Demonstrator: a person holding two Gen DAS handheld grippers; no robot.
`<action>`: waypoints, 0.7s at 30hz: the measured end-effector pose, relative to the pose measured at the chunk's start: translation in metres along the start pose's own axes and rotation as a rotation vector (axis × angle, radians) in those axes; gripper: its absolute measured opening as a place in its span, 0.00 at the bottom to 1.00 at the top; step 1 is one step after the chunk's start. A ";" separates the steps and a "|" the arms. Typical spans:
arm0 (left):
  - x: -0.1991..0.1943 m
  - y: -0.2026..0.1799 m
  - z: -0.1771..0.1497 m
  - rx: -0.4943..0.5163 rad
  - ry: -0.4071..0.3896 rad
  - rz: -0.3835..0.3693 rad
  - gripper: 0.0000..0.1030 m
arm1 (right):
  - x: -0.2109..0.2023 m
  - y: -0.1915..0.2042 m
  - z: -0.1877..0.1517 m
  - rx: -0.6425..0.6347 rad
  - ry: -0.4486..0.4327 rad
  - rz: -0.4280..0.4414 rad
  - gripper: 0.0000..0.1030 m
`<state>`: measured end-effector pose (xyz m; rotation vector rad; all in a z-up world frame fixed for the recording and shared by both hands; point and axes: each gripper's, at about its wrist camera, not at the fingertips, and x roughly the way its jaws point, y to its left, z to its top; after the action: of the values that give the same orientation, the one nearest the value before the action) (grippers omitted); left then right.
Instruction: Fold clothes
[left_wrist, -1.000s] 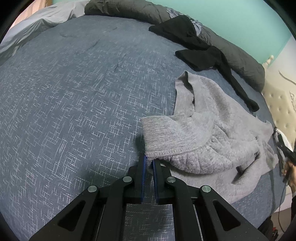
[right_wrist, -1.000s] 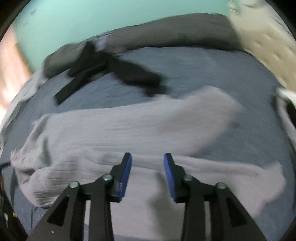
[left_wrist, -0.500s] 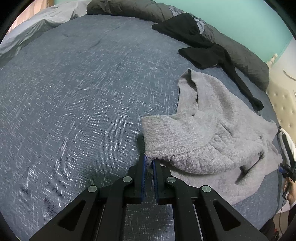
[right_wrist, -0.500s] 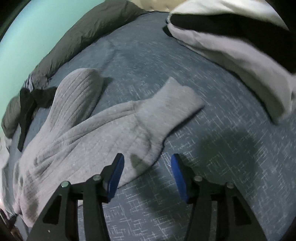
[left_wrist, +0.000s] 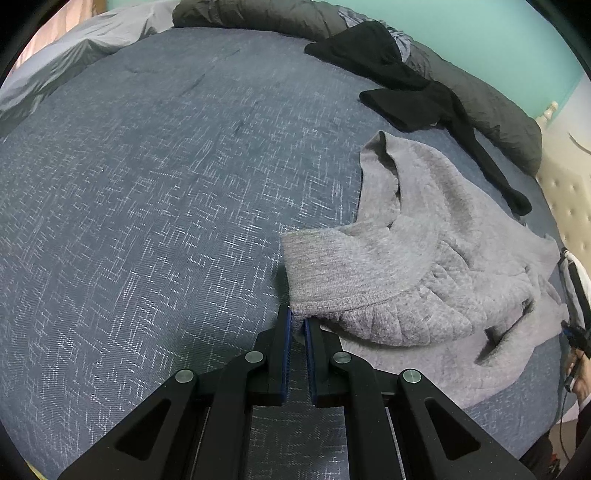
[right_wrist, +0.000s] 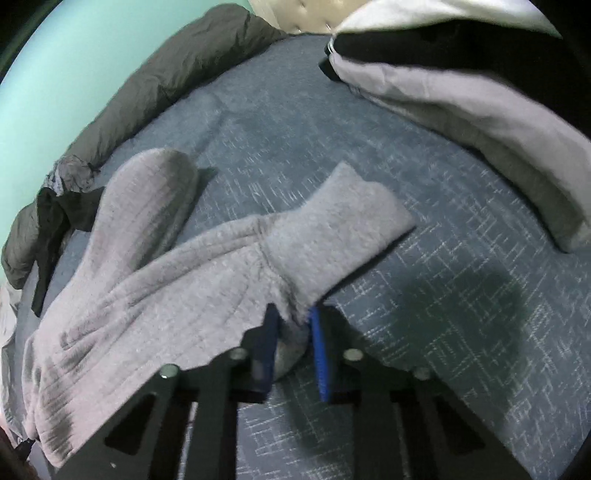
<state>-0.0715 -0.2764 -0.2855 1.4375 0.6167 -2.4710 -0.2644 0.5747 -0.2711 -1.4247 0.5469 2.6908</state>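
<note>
A light grey quilted knit sweater (left_wrist: 436, 266) lies crumpled on a bed covered with a dark blue-grey woven bedspread (left_wrist: 147, 206), spread toward the padded cream headboard (left_wrist: 565, 192) side of the bed. One ribbed cuff of the sweater reaches toward the left gripper (left_wrist: 298, 325), whose jaws are pressed nearly together and pinch the cuff's lower corner. In the right wrist view the other sleeve's ribbed cuff (right_wrist: 332, 232) stretches out flat over the bedspread, and the right gripper (right_wrist: 293, 332) sits at the edge of that sleeve where the cuff joins the quilted part. Its blue-padded jaws stand on either side of a fold of grey fabric with a gap between them; whether they actually grip the fabric cannot be told, as this view is blurred.

Beyond the sweater, away from the grippers, a black garment (left_wrist: 399, 88) lies bunched on the bedspread with one long narrow part trailing toward the headboard. Behind the black garment a dark grey rolled duvet (left_wrist: 491, 107) runs along the far edge of the bed against a mint-green wall (left_wrist: 480, 33). To the right of the sweater's cuff in the right wrist view lies a white pillow (right_wrist: 480, 96) with something black across its top. A pale grey sheet (left_wrist: 74, 62) is rumpled at the bed's far left corner.
</note>
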 end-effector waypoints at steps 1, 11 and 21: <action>0.000 0.000 0.000 -0.002 0.000 0.000 0.07 | -0.009 0.003 0.002 -0.017 -0.019 0.002 0.11; -0.005 0.004 -0.004 -0.038 -0.010 -0.041 0.07 | -0.095 -0.004 0.013 -0.130 -0.096 -0.053 0.10; -0.022 -0.007 -0.014 -0.017 -0.028 -0.046 0.07 | -0.126 -0.046 -0.002 -0.103 -0.076 -0.122 0.10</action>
<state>-0.0523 -0.2639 -0.2703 1.3956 0.6705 -2.5100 -0.1815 0.6325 -0.1834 -1.3252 0.3102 2.6974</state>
